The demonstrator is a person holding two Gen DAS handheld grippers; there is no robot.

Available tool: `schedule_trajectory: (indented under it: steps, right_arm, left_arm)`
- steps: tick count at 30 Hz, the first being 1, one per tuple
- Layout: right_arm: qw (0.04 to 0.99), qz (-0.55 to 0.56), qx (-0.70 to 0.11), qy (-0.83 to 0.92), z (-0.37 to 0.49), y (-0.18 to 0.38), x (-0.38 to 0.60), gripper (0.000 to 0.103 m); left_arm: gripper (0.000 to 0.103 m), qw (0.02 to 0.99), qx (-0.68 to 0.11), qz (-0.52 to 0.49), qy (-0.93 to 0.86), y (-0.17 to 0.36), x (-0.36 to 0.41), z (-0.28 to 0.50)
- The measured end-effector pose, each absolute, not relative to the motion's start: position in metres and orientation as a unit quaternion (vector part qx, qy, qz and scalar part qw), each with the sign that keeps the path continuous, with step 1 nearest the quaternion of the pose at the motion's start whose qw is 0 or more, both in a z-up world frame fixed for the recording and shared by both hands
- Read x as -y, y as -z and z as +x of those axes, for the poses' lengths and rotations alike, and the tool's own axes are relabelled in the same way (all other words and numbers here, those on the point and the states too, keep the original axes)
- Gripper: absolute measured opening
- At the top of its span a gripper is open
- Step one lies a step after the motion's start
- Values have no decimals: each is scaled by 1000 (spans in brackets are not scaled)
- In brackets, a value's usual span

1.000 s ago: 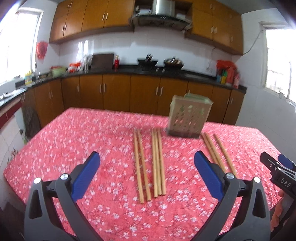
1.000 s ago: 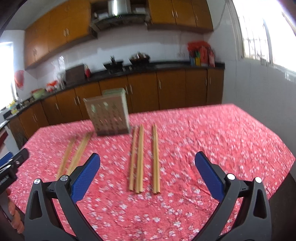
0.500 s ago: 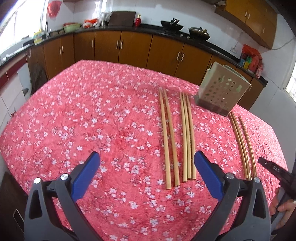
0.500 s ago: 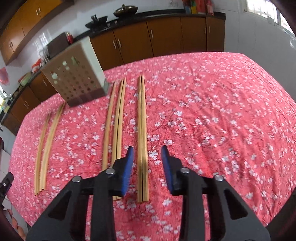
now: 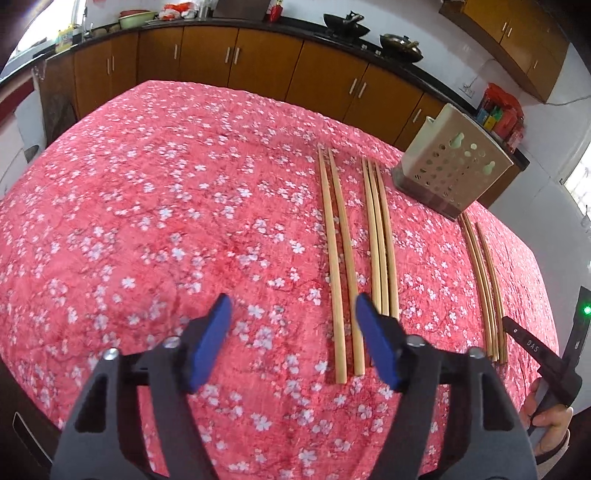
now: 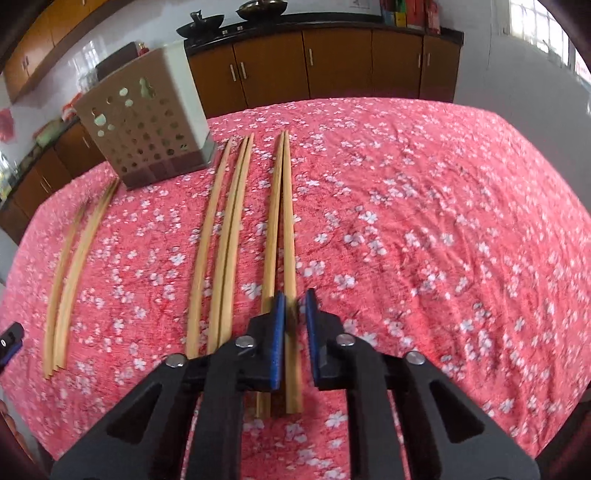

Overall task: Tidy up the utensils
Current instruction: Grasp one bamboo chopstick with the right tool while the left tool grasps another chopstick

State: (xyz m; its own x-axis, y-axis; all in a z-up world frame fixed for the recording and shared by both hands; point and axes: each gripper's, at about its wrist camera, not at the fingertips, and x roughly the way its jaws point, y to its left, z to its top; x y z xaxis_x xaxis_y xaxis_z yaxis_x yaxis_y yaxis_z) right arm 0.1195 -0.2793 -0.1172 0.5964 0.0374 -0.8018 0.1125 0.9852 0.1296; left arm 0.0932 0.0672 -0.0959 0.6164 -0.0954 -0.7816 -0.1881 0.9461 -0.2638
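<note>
Your right tool [image 6: 295, 314], narrowed but not yet pinching, straddles 1 chopstick [image 6: 290, 258]; close, lift, carry to the holder [image 6: 147, 122]. Left tool [image 5: 291, 332] hovers spread.

Probably "DAS" on right gripper [image 5: 532, 345]

A red tablecloth [image 5: 155, 206] printed with small white and pale pink blossoms covers the table. Pale tan wooden chopsticks [image 5: 338, 258] lie on it in groups. A beige holder [image 5: 452, 173] dotted with round holes has a dark brown base. Each gripper [image 6: 295, 325] is black with bright blue pads [image 5: 210, 343]. Behind, the cabinets [image 5: 266, 66] are orange-brown wood with silver handles under a black countertop [image 5: 295, 27], against white walls.
</note>
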Motion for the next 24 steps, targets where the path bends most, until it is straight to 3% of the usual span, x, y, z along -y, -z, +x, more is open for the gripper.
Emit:
schedule_trajectory:
  steps: [4, 12, 16, 19, 24]
  right_arm:
    - [889, 106, -443, 42, 125, 119, 296, 8]
    - [893, 92, -439, 41, 124, 119, 296, 8]
    - [894, 84, -438, 41, 123, 121, 296, 8]
    - [894, 81, -439, 40, 125, 122, 294, 8]
    - [897, 67, -436, 36, 131, 125, 293, 8]
  left_arm:
    - [53, 885, -443, -141, -7, 96, -59, 110]
    - [19, 872, -477, -109, 20, 107, -44, 141]
    - [17, 872, -480, -96, 24, 109, -38, 144]
    - [9, 876, -477, -72, 11, 111, -35, 148]
    - [8, 878, -474, -63, -4, 111, -44, 169]
